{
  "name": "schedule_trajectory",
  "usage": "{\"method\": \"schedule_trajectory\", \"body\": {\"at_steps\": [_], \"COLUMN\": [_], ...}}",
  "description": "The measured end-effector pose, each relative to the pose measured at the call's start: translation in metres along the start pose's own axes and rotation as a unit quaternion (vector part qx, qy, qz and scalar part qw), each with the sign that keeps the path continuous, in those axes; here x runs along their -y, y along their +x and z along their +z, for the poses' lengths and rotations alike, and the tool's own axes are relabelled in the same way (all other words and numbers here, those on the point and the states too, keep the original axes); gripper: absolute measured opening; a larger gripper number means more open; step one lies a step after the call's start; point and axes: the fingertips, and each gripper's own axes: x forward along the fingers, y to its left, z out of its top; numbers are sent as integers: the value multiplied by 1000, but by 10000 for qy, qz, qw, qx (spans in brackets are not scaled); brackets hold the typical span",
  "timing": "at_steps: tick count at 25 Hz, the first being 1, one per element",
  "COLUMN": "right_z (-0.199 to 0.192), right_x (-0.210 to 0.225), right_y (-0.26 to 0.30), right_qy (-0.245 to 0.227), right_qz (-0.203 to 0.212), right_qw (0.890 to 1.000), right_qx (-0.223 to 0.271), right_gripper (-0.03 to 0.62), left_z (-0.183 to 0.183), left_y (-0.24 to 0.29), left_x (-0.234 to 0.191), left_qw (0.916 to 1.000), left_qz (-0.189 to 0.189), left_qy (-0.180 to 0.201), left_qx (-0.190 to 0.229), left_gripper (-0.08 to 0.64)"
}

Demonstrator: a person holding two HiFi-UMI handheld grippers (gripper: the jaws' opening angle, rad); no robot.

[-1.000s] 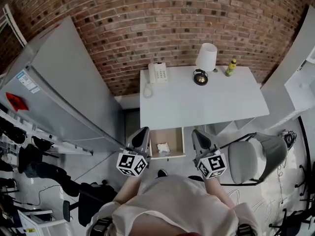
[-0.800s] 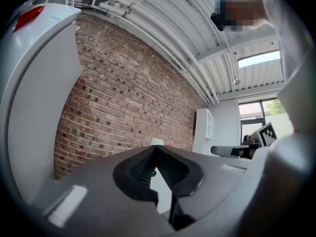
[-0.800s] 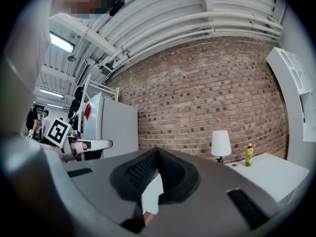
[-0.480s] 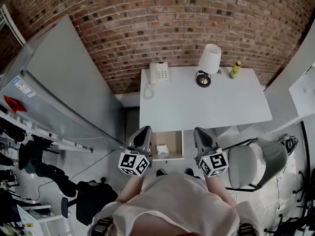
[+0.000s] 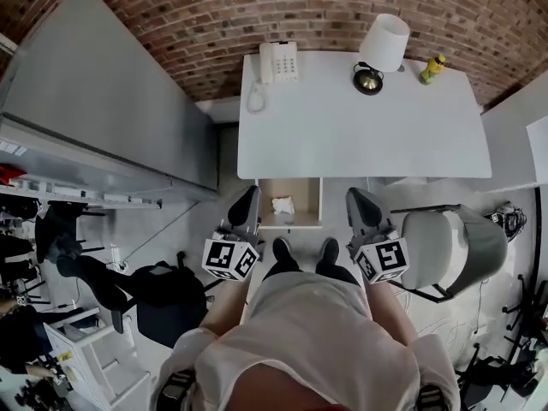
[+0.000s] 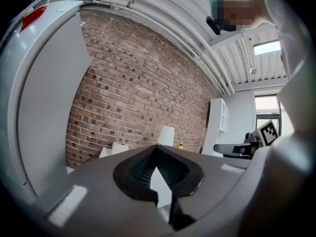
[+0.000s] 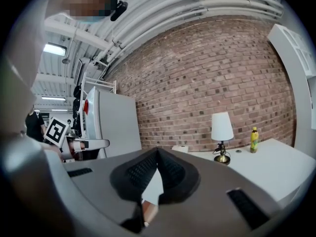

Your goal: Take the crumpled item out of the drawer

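Red brick wall (image 5: pixel 257 7) closes the back of the room, and a plain white rectangular desk (image 5: pixel 360 135) stands against it. On the desk are a white corded push-button telephone (image 5: pixel 279 62), a small lamp with a white shade and dark round foot (image 5: pixel 383 39) and a yellow-green plastic bottle (image 5: pixel 432 68). The bottle's label and the telephone's keys are too small to read.

Below the desk's near edge a shallow drawer with a pale wooden inside (image 5: pixel 289 225) stands pulled out. The crumpled item (image 5: pixel 283 205) lies on its floor, a little left of the middle. It is a small white wad, creased and lumpy, looking like paper or tissue.

The left gripper (image 5: pixel 249 197) hangs just beside the drawer's left wall and the right gripper (image 5: pixel 352 197) off to its right, both outside it and clear of the wad. Each gripper view shows ribbed black pads pressed together at the tip with nothing pinched between them. The only print on show is the black-and-white square markers on the grippers' cubes — patterns, not words.
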Motion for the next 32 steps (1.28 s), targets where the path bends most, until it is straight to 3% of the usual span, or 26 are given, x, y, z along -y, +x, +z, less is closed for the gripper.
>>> {"method": "schedule_trajectory", "body": {"at_steps": [4,7,14,21,32], "right_z": [-23,-50,-130,-211,-311], "right_x": [-3,8,16,25,16], "right_y": [1,9,15,28,47], "right_qy": [12,69,470,567,783], "right_qz": [216,158,43,-61,61], "right_qw": [9995,9990,9941,9868,9780], "right_qx": [-234,-409,-980,-1515,-1931], "right_gripper": [-12,-12,-12,-12,-12], "left_z": [-29,-50,-125,-211,-327], "left_y": [4,20,28,29,16], "left_x": [-6,-14,-29,-37,-57], "left_qw": [9995,9989,9945,9858,9707], "left_qz": [72,87,83,138,290], "left_qy": [8,154,-5,-232,-581], "left_qx": [-296,-437,-1047,-1656,-2312], "left_gripper": [9,9,9,9,9]}}
